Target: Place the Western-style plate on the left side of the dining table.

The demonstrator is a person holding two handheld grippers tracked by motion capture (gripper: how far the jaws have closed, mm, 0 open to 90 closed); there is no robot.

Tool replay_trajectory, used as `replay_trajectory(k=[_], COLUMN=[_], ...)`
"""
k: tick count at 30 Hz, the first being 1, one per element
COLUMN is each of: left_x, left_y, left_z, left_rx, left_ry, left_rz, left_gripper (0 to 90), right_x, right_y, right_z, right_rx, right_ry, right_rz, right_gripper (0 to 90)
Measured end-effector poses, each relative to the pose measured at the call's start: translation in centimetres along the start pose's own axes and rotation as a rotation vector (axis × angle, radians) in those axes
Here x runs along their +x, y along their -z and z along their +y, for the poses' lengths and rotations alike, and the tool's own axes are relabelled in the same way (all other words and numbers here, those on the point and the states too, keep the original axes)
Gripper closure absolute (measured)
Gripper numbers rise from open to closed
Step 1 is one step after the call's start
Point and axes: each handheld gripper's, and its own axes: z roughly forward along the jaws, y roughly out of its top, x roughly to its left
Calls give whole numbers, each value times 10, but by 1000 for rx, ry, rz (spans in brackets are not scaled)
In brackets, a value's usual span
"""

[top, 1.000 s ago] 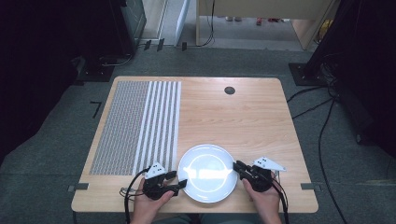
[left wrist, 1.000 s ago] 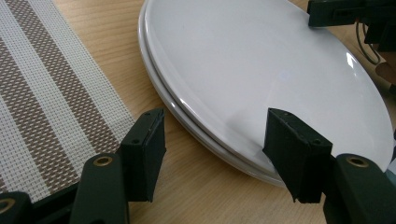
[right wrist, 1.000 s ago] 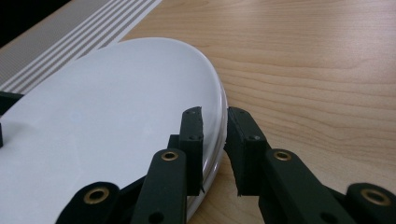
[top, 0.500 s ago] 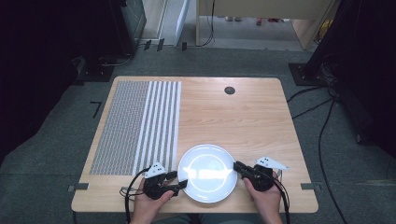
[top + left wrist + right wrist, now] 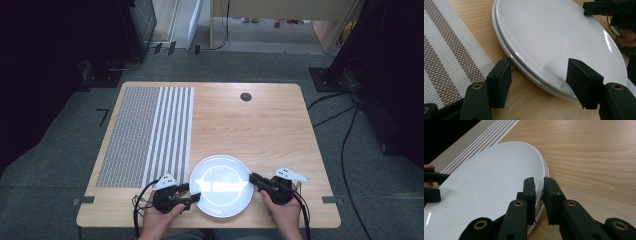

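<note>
A white plate [image 5: 220, 185] lies near the table's front edge; a second rim under it suggests two stacked plates [image 5: 549, 37]. My left gripper [image 5: 190, 192] is at the plate's left rim. In the left gripper view it [image 5: 539, 62] stands open, one jaw beside the rim on the wood, the other over the plate's face. My right gripper [image 5: 254, 178] is at the right rim. In the right gripper view it [image 5: 539, 180] is shut on the plate [image 5: 486, 182], one jaw on top and one outside the edge. A hand holds each gripper.
A striped woven placemat [image 5: 145, 135] covers the left part of the wooden table [image 5: 260, 130]. A small black round fitting [image 5: 245, 96] sits near the far edge. Cables trail on the floor to the right, and dark furniture stands around the table.
</note>
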Motion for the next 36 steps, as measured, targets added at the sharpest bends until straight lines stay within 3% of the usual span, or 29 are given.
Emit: replay_trajectory(k=[18,22,30,36], left_x=[3,4,3,6], left_y=[0,0,0,2], left_z=[0,-1,-1,0], left_rx=[14,14,13,-3], left_ry=[21,26,26,43], left_rz=[-21,-29,-26,-47], left_gripper=[367,366,364,371], right_x=[0,-1,0,3], right_y=[2,2,2,-1], right_z=[0,0,-1,-2], right_rx=[-6,-4,-4,-3], right_ry=[-30,-64,-63,-27], right_rz=[24,50,59,67], right_gripper=[789,792,794,795])
